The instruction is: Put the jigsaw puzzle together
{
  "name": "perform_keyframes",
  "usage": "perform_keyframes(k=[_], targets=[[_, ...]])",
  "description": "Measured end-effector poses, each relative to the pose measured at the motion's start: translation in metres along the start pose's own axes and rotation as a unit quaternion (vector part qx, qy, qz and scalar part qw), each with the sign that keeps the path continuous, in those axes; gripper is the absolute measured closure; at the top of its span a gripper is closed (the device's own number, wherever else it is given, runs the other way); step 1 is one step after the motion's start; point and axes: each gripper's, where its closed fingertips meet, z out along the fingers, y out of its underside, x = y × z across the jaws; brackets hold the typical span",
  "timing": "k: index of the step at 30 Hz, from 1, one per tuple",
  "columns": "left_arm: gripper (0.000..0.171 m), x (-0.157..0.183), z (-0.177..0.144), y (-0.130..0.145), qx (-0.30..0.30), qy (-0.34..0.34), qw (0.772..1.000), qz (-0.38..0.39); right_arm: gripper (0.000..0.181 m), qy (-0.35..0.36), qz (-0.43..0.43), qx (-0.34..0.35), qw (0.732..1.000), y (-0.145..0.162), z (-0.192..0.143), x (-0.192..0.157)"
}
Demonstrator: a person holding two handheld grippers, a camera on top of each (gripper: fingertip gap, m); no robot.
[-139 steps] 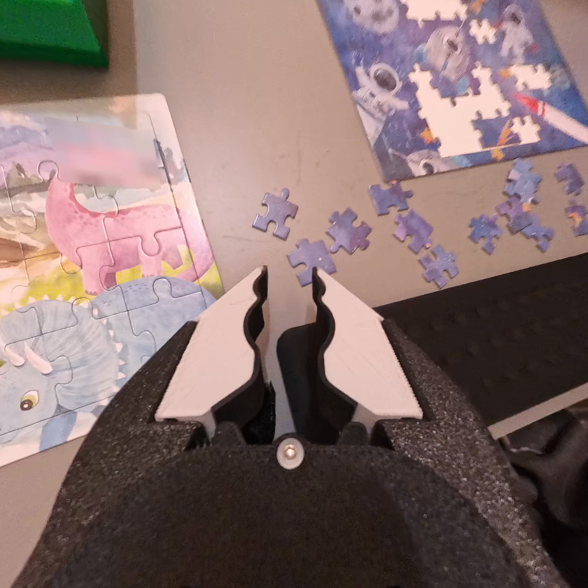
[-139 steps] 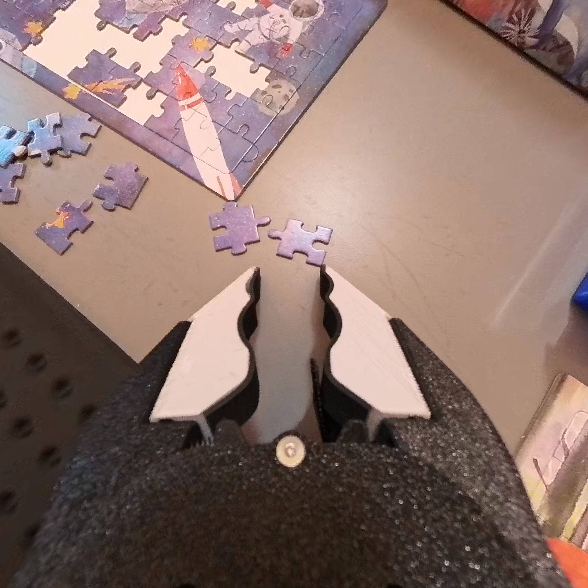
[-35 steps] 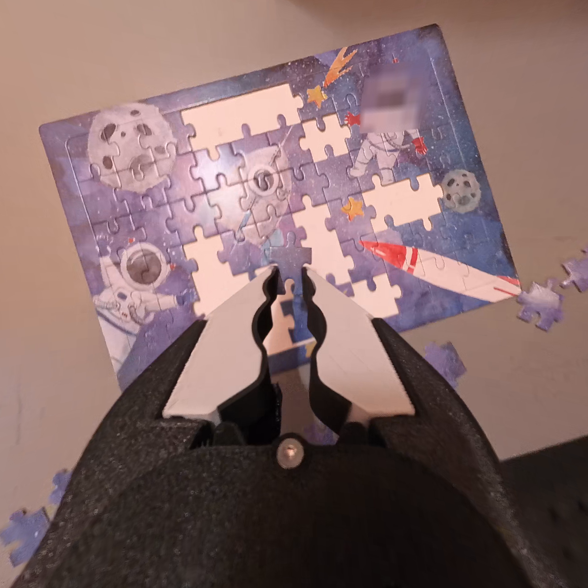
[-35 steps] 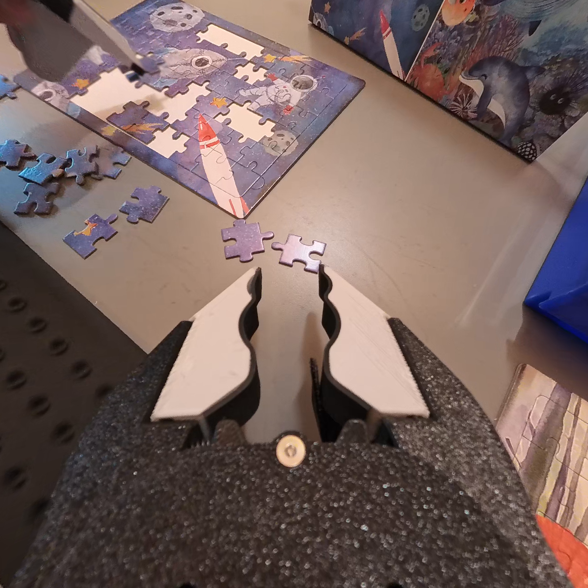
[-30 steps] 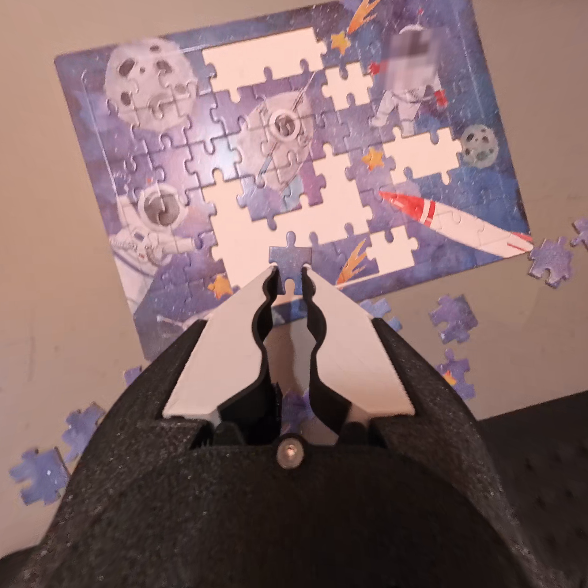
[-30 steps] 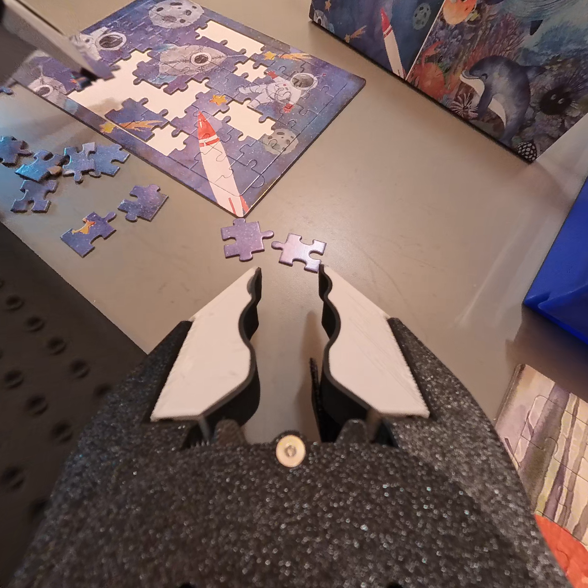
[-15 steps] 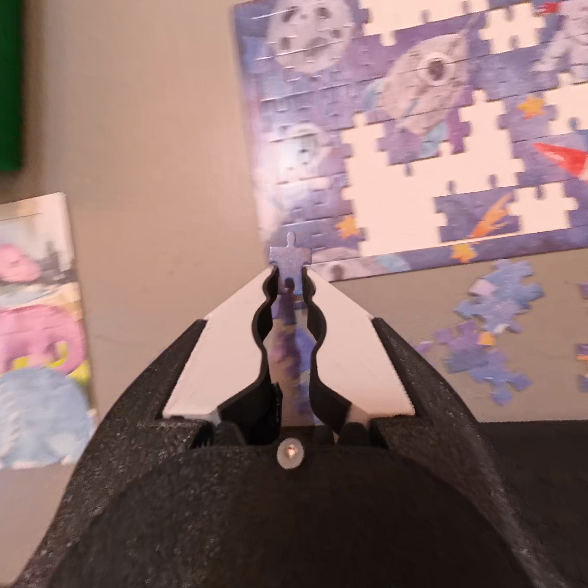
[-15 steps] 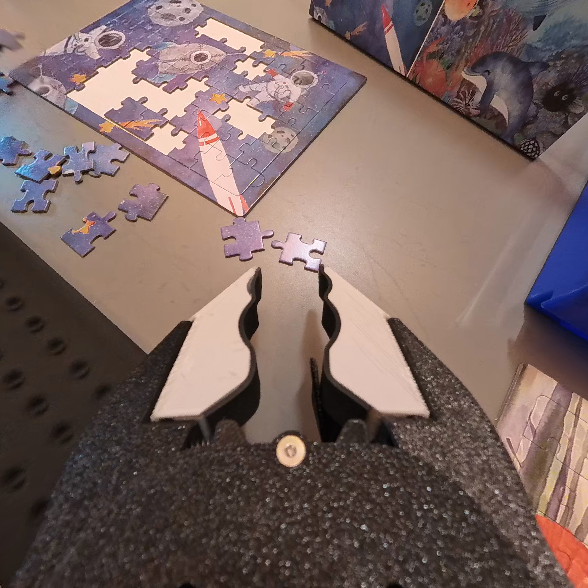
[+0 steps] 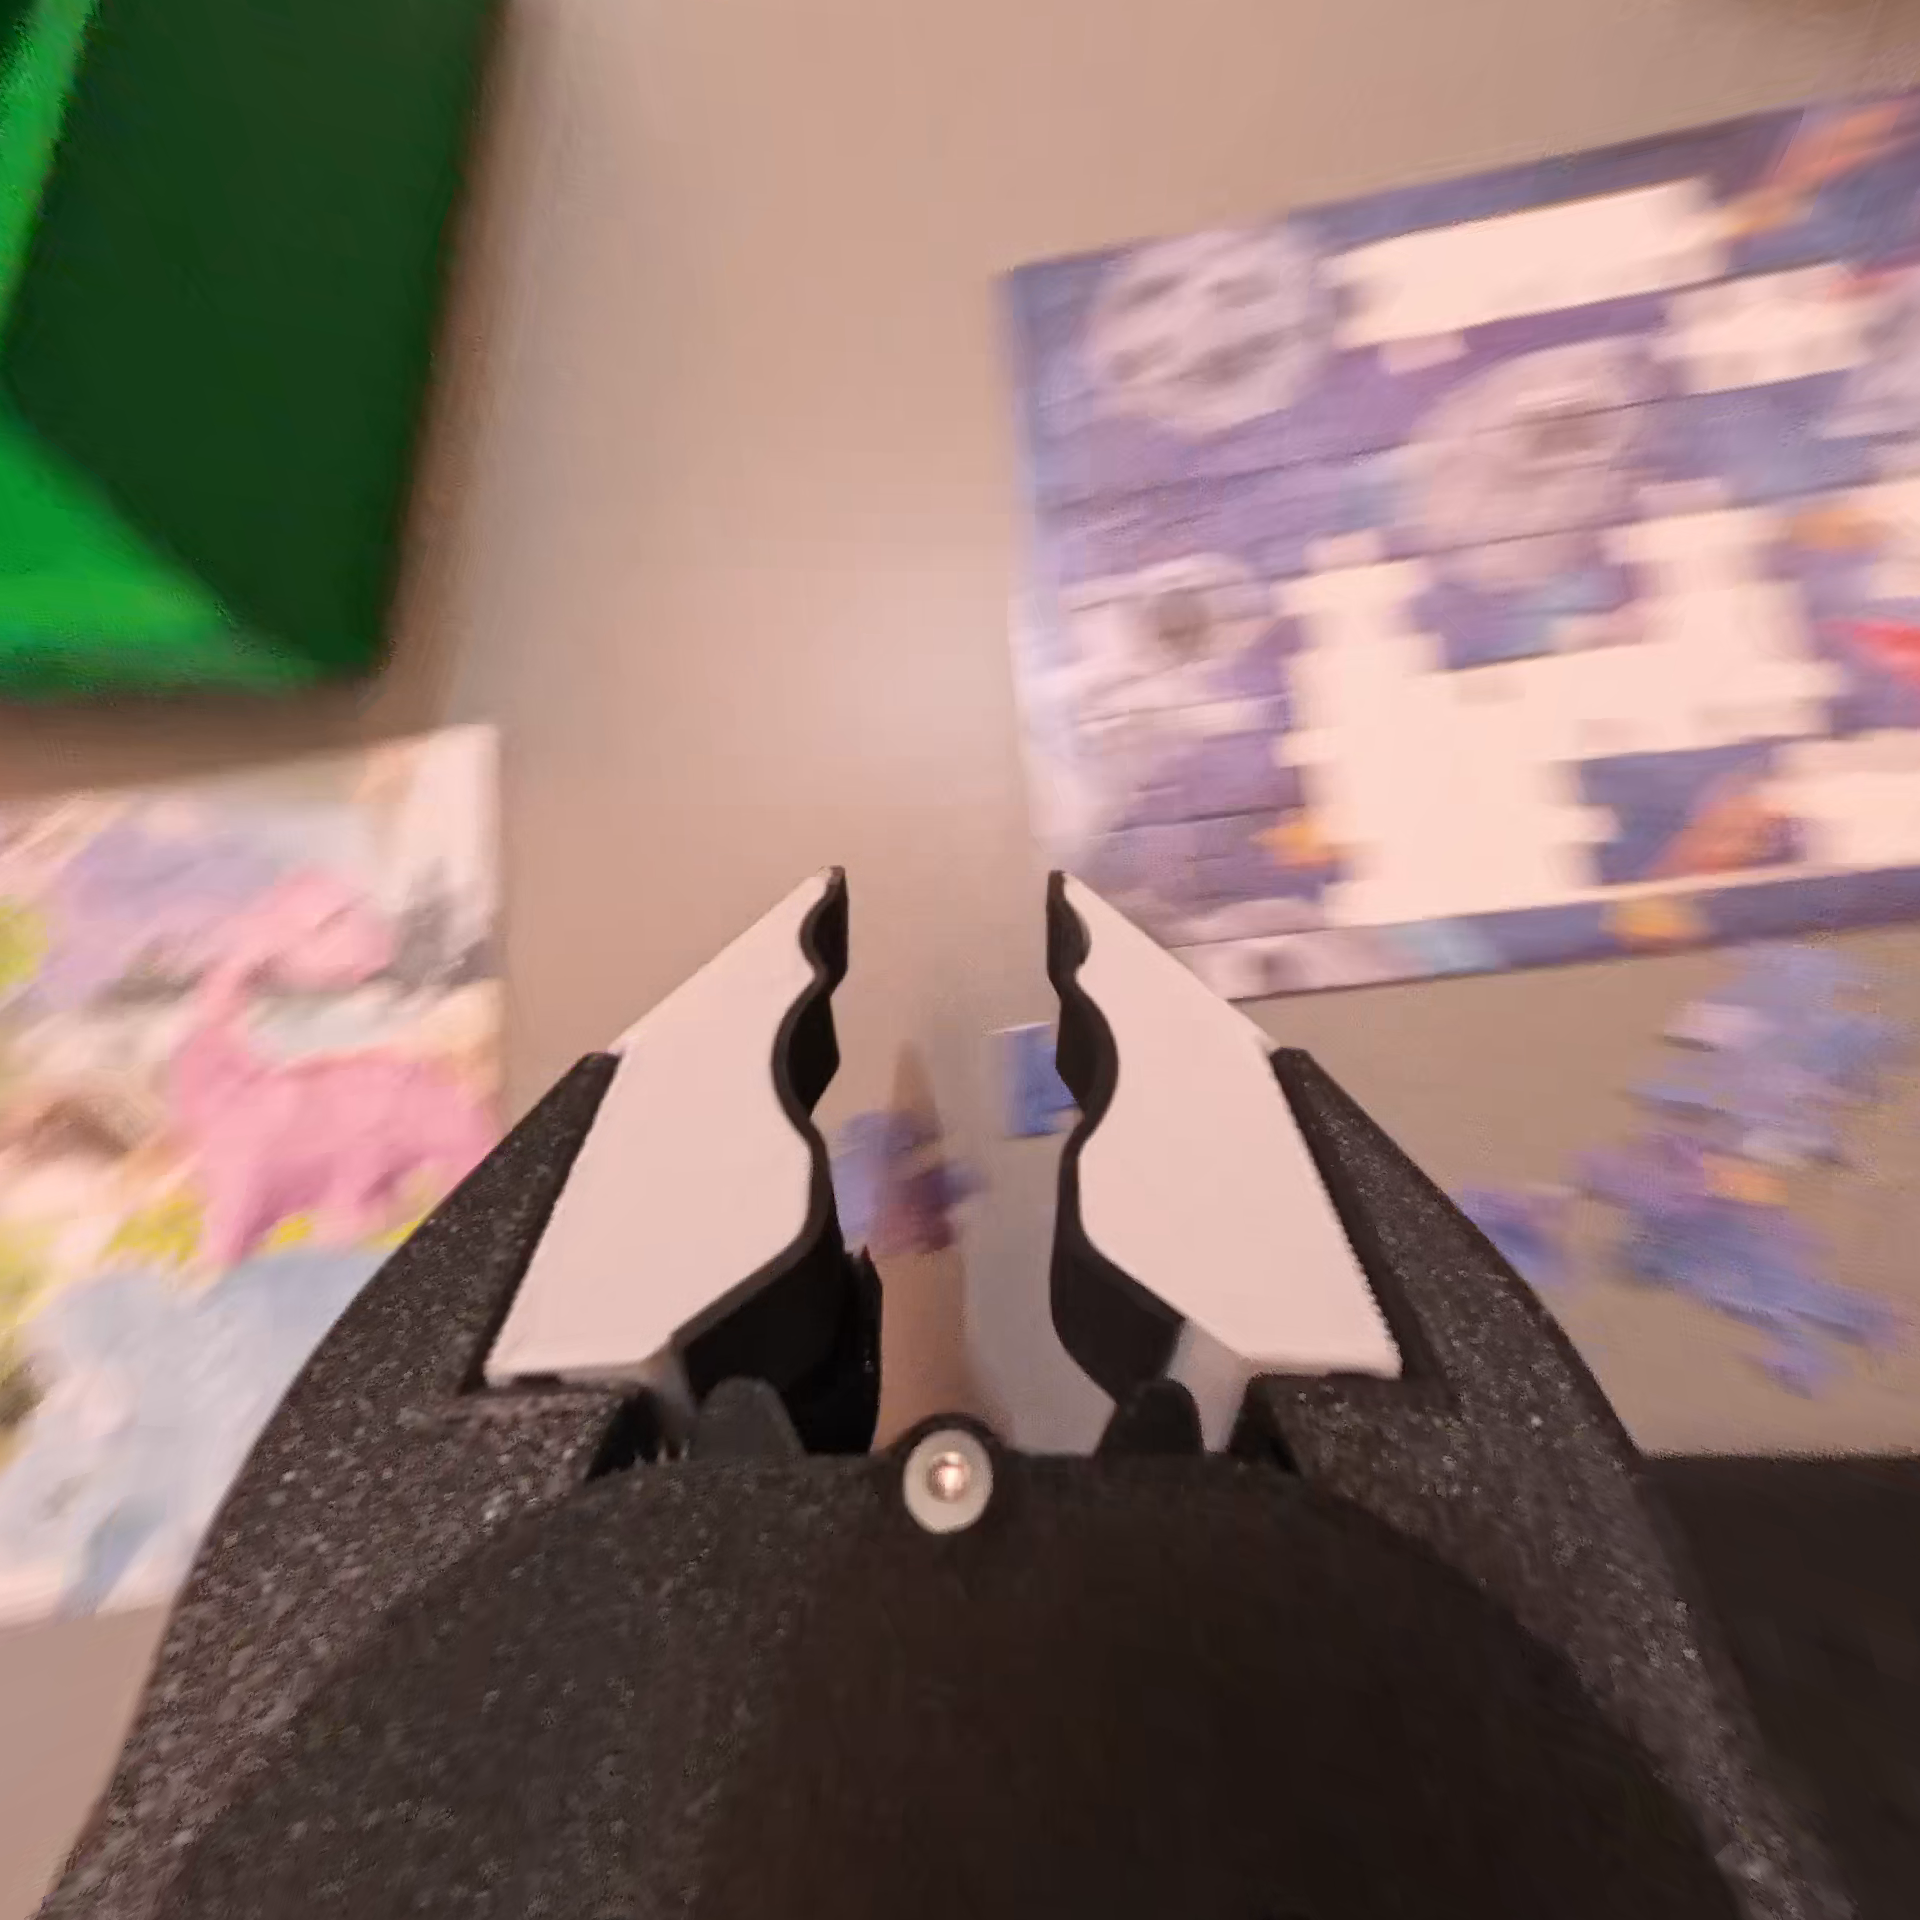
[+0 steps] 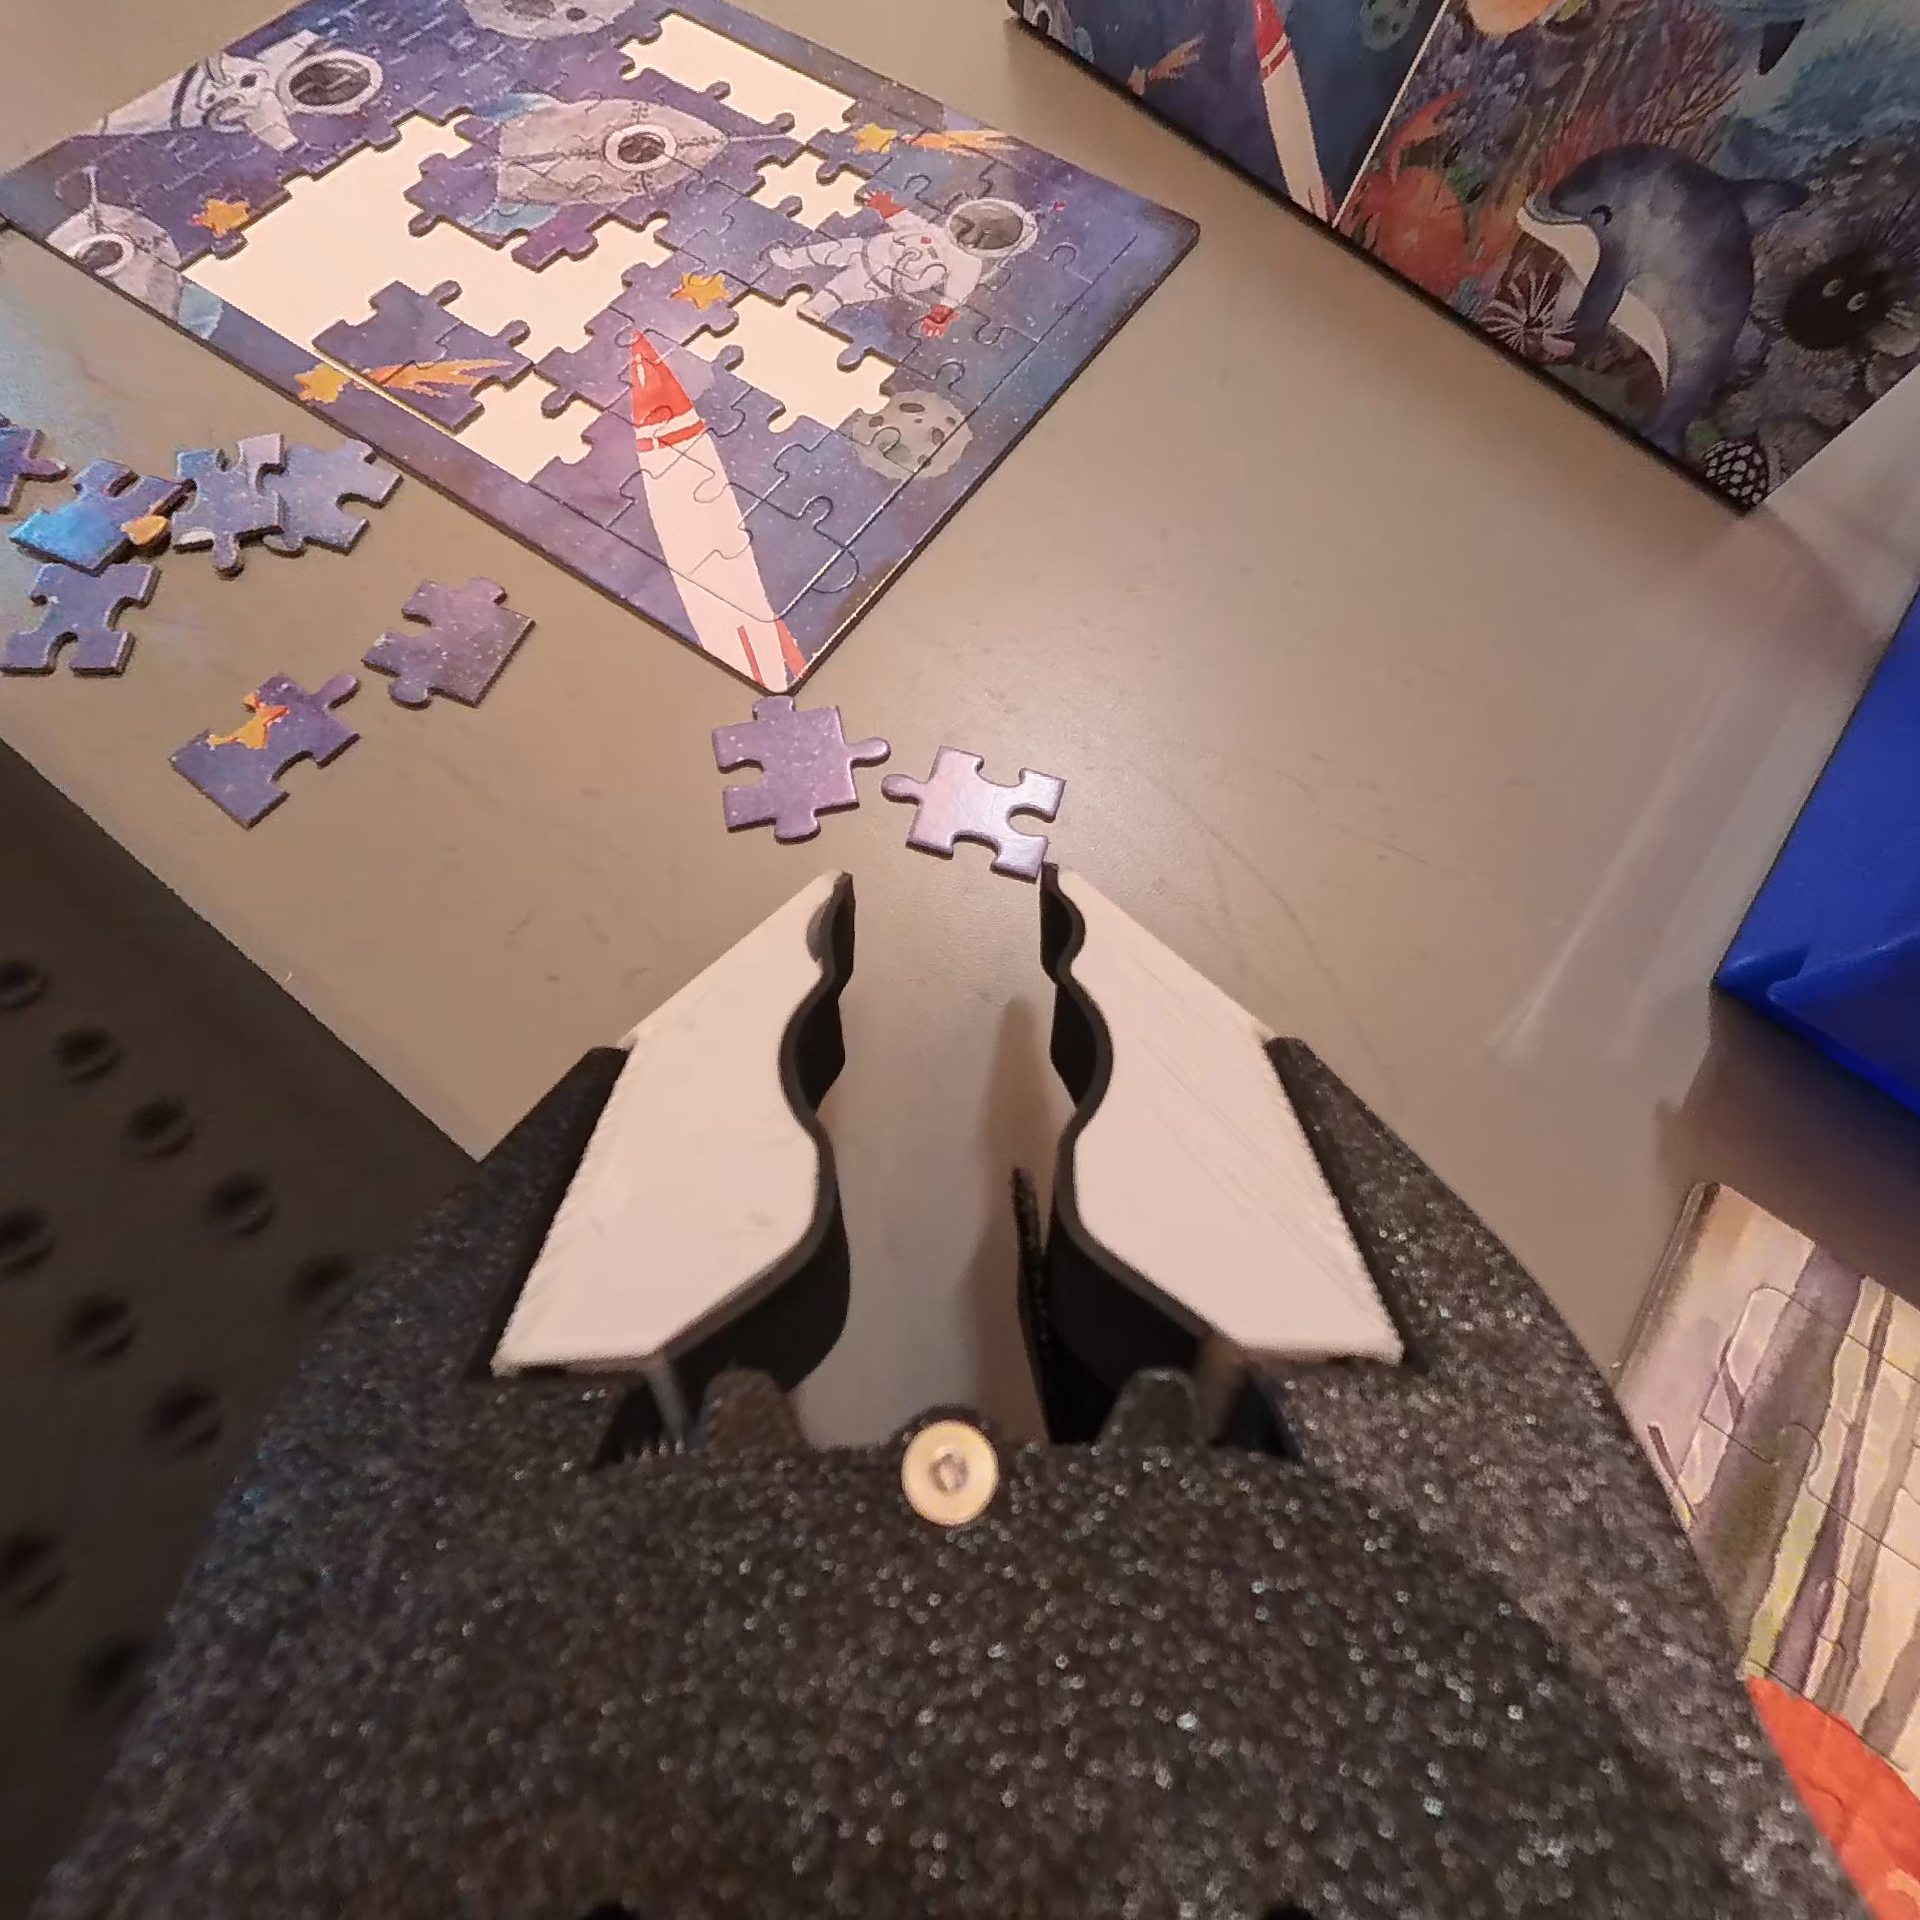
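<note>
Fingers: left gripper (image 9: 945, 883) parted, nothing between the tips; right gripper (image 10: 945, 883) likewise parted and empty, held low over the grey table (image 10: 1299, 727).

Space puzzle (image 10: 665, 312): flat on the table ahead and left of the right gripper, partly assembled, several white gaps in the board. In the left wrist view it appears blurred, ahead and right of the left gripper (image 9: 1507, 582).

Two loose purple pieces (image 10: 795, 764) and (image 10: 982, 805): just off the puzzle's near corner, the second nearly touching the right finger's tip.

Further loose pieces (image 10: 208, 551): scattered along the puzzle's near edge.

Dinosaur puzzle (image 9: 229, 1091): left of the space puzzle.

Green box (image 9: 208, 312): beyond the dinosaur puzzle.

Illustrated box (image 10: 1558, 187): right of the space puzzle.
</note>
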Motion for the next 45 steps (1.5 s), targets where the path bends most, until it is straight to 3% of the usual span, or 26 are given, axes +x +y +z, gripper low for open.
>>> perform_keyframes(k=[3,4,5,9,17,34,39,45], targets=[[0.138,0.110,-0.001,-0.012,-0.003,0.183,0.982,0.038,0.145,0.000,0.000,-0.001,1.000,0.000,0.000,0.000],[0.152,0.136,-0.001,-0.014,0.005,0.228,0.972,0.051,0.146,0.000,0.000,-0.001,1.000,0.000,0.000,0.000],[0.168,0.148,0.005,-0.014,0.008,0.237,0.970,0.059,0.146,0.000,-0.001,-0.001,1.000,0.000,0.000,0.000],[0.169,0.165,0.031,-0.010,-0.015,0.226,0.970,0.083,0.146,-0.001,0.001,0.000,1.000,0.000,0.000,0.000],[0.171,0.156,0.040,0.009,-0.046,0.198,0.976,0.084,0.146,-0.003,-0.003,-0.004,1.000,0.001,0.001,-0.001],[0.165,0.151,0.035,0.009,-0.049,0.203,0.976,0.064,0.146,-0.002,-0.006,-0.006,1.000,0.001,0.002,-0.002],[0.162,0.118,0.017,0.004,-0.029,0.184,0.982,0.031,0.146,-0.002,-0.006,-0.003,1.000,0.001,0.001,-0.001],[0.161,0.061,-0.020,0.028,0.013,0.159,0.987,0.006,0.146,-0.010,0.009,0.006,1.000,-0.001,0.000,0.000]])
